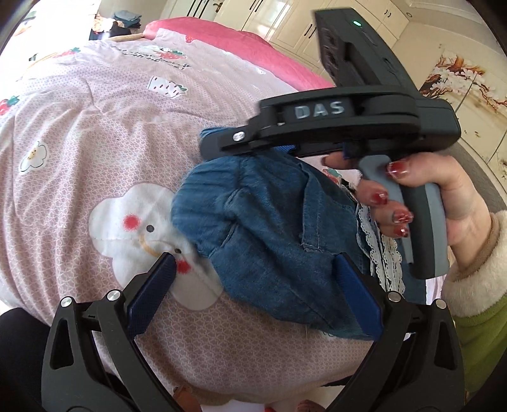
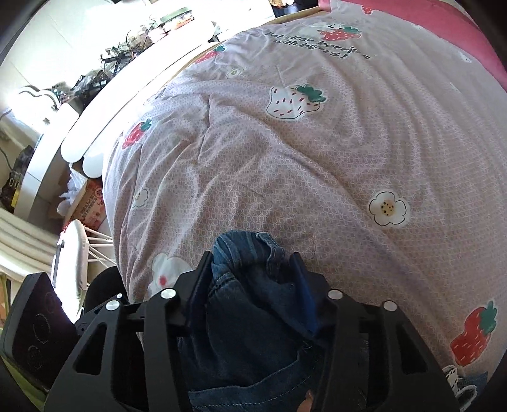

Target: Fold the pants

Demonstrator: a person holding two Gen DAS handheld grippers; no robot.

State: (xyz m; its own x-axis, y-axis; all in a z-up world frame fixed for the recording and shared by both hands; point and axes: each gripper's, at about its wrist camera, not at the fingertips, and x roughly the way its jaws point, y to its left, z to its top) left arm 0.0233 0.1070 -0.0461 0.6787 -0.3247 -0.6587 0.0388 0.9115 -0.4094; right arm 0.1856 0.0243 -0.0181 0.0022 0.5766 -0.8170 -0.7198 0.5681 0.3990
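Note:
The pants (image 1: 272,228) are blue denim with white lace trim (image 1: 380,250), bunched on a pink strawberry-print quilt (image 1: 95,126). My left gripper (image 1: 253,282) is open, its blue pads wide apart, with the lower edge of the denim between them. The right gripper body (image 1: 348,120), held by a hand with red nails, sits over the top of the pants. In the right wrist view my right gripper (image 2: 253,272) is shut on a thick bunch of the pants (image 2: 250,310), lifted a little off the quilt (image 2: 317,142).
A pink pillow or sheet (image 1: 253,54) lies at the far end of the bed. Cream wardrobes (image 1: 285,19) stand beyond. At the bed's side are a white rail (image 2: 95,126), a white stool (image 2: 76,253), boxes and clutter (image 2: 92,206).

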